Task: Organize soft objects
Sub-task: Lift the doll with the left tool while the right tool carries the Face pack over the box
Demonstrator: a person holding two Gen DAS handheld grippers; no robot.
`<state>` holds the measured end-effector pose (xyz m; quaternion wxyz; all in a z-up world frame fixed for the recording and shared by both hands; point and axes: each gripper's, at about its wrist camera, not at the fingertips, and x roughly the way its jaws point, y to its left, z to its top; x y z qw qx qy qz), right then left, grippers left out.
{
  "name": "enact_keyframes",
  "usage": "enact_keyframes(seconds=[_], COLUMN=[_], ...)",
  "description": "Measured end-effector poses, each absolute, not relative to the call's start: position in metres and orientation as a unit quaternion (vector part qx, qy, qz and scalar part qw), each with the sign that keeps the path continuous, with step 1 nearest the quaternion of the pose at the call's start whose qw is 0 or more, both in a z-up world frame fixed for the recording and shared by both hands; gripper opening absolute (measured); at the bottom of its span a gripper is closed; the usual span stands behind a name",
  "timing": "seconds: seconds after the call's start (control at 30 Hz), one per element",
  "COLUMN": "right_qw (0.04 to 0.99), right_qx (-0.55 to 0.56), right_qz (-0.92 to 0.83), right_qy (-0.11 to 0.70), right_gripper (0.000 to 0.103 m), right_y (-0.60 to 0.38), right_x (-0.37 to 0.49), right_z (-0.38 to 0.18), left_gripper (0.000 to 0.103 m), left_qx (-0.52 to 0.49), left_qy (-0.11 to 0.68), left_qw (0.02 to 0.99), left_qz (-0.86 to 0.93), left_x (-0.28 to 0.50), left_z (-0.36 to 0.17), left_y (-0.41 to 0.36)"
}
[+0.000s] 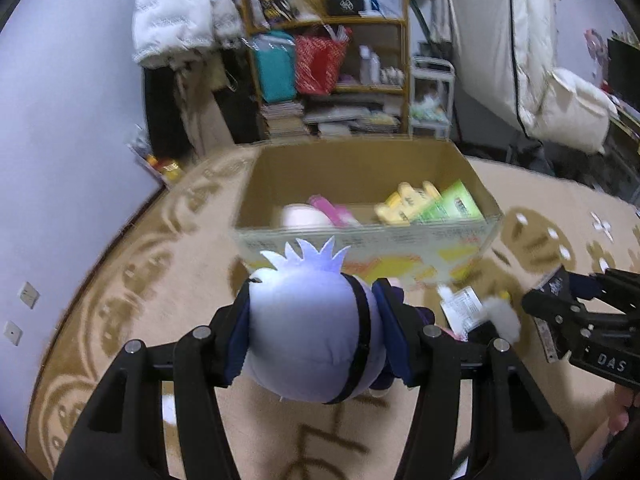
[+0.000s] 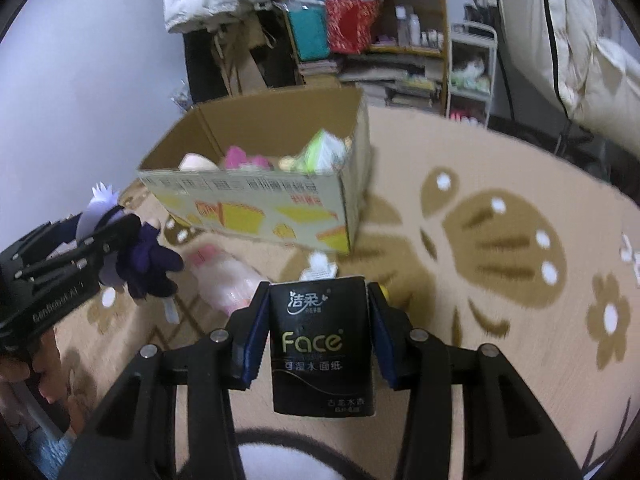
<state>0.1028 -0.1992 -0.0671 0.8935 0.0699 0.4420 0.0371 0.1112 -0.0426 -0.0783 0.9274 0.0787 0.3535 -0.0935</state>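
Observation:
My left gripper [image 1: 314,304] is shut on the pale lavender head of a plush doll [image 1: 308,340] with spiky hair, held above the carpet. From the right wrist view the doll's dark purple body [image 2: 148,264] hangs from that gripper [image 2: 100,236]. My right gripper [image 2: 318,308] is shut on a black tissue pack [image 2: 322,344] printed "Face", its blue pads pressing both sides. An open cardboard box [image 1: 360,240] [image 2: 248,208] stands ahead of both. Inside it lie a pink plush [image 1: 320,212], a yellow item [image 1: 404,202] and a green pack [image 1: 452,204].
On the patterned carpet by the box lie a pink pack [image 2: 228,280] and a small white item [image 2: 320,266]. A cluttered wooden shelf [image 1: 328,60] and a white cart [image 1: 432,96] stand behind the box. White bedding [image 1: 520,40] hangs at the right, with a wall on the left.

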Motion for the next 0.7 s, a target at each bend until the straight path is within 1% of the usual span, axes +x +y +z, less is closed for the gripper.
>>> enact_keyframes(seconds=[0.17, 0.43, 0.7], right_qw=[0.907, 0.922, 0.929], right_qx=[0.048, 0.032, 0.014], right_qz=[0.044, 0.051, 0.048], right_qy=[0.416, 0.383, 0.366], right_gripper=[0.049, 0.049, 0.049], right_y=[-0.187, -0.174, -0.166], right_x=[0.114, 0.135, 0.166], right_z=[-0.041, -0.005, 0.012], left_gripper=[0.056, 0.056, 0.056], left_qx=[0.084, 0.071, 0.058], left_qy=[0.301, 0.265, 0.231], left_qw=[0.948, 0.96, 0.97], left_qz=[-0.063, -0.056, -0.045], left_x=[0.117, 0.14, 0.174], left_z=[-0.045, -0.01, 0.019], left_y=[-0.025, -0.007, 0.001])
